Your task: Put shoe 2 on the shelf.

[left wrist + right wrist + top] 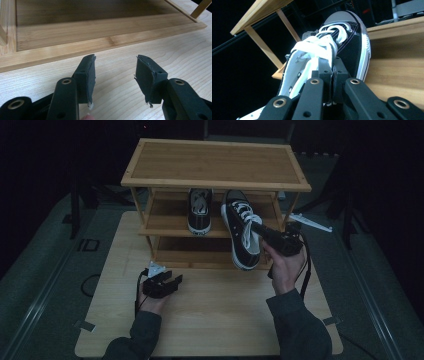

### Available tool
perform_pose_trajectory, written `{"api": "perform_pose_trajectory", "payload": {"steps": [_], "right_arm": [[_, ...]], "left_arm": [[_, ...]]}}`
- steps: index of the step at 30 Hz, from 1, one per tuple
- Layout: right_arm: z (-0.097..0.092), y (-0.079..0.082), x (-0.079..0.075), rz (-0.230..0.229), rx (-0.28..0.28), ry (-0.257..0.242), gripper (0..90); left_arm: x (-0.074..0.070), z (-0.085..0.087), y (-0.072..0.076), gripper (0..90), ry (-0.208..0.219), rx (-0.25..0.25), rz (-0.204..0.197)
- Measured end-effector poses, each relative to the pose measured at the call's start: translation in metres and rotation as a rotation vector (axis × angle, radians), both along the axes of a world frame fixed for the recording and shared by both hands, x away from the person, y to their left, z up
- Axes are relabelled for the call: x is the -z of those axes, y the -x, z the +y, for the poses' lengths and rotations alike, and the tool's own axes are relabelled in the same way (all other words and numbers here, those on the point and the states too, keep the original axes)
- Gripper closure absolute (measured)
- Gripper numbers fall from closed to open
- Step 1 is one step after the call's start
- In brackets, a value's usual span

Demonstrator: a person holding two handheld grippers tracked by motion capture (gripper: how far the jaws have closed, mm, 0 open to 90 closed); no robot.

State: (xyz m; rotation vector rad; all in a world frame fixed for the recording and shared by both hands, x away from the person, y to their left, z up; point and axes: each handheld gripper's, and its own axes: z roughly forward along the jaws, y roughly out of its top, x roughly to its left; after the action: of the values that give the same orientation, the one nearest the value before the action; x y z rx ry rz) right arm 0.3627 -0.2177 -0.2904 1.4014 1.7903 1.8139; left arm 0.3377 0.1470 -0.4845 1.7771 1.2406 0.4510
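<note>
One claw (261, 231) clamped on sneaker (241, 235)

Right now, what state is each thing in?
Held shoe: clamped at its side wall in the right tongs, lifted, toe toward the rack.
Other shoe: standing on the middle shelf.
Left tongs: open, empty, low over the table.

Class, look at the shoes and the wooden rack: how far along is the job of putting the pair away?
Done: one shoe already sits on the rack's middle shelf. In hand: the right claw is shut on the side of the second shoe, holding it in front of that shelf, toe towards the rack. Left: setting it down beside the first, probably. The left claw is open above the table, holding nothing.
</note>
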Motion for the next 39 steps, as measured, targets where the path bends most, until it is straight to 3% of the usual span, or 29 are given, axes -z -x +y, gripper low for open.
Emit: {"api": "perform_pose_trajectory", "payload": {"steps": [28,39], "right_arm": [[0.043,-0.054,0.012,0.029,0.116,-0.051,88.4],[0.047,-0.067,0.017,0.022,0.165,-0.064,88.4]], "left_arm": [[-0.001,0.001,-0.001,50.8,0.008,-0.001,-0.004],[0.000,0.001,-0.001,50.8,0.011,0.000,-0.003]]}}
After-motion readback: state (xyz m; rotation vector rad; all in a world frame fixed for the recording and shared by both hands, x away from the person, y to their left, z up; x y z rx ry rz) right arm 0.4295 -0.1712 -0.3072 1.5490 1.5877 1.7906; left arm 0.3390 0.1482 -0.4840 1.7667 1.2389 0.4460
